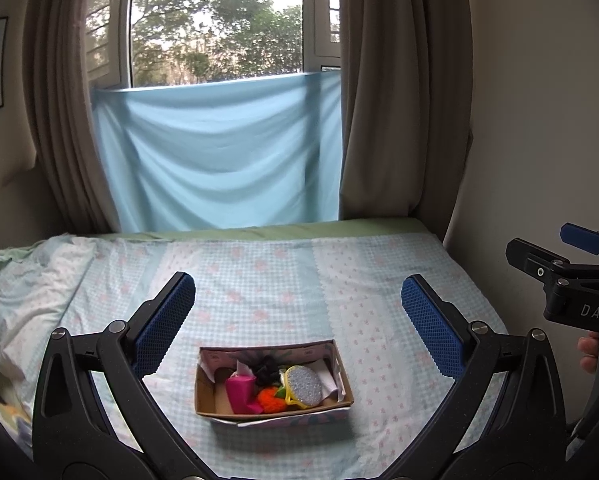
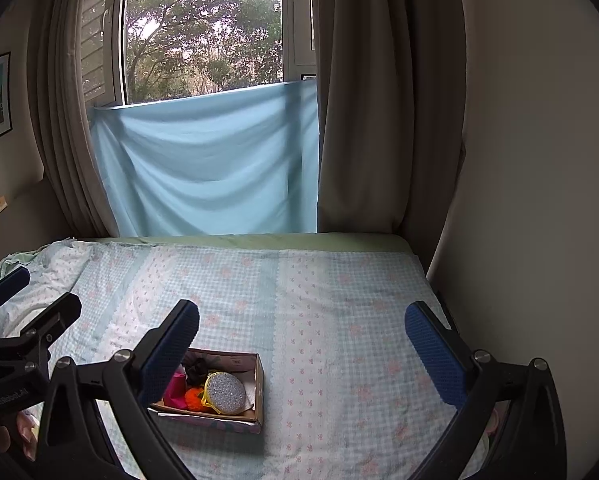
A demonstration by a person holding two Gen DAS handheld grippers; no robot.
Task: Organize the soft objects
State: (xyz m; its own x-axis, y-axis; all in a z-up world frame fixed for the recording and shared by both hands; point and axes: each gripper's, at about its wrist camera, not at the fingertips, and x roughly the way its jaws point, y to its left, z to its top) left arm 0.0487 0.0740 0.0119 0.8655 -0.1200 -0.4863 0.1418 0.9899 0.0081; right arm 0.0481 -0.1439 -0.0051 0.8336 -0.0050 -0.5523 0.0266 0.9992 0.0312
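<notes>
An open cardboard box [image 1: 339, 364] sits on the bed in the left wrist view, and also in the right wrist view [image 2: 259, 384]. In it lie a round silver sponge with a yellow rim [image 1: 302, 385] [image 2: 225, 392], an orange pompom [image 1: 270, 397] [image 2: 194, 397], a pink cloth [image 1: 240, 393] [image 2: 174, 388], a black scrunchie [image 1: 267, 370] [image 2: 197, 369] and white cloth [image 1: 331, 382]. My left gripper [image 1: 298, 312] is open and empty, above and short of the box. My right gripper [image 2: 302, 338] is open and empty, to the right of the box.
The bed has a light blue checked sheet [image 1: 299, 276] with a rumpled blanket [image 1: 23, 292] at the left. A blue cloth [image 1: 219, 156] hangs under the window between brown curtains. A wall [image 2: 539, 200] runs along the bed's right side.
</notes>
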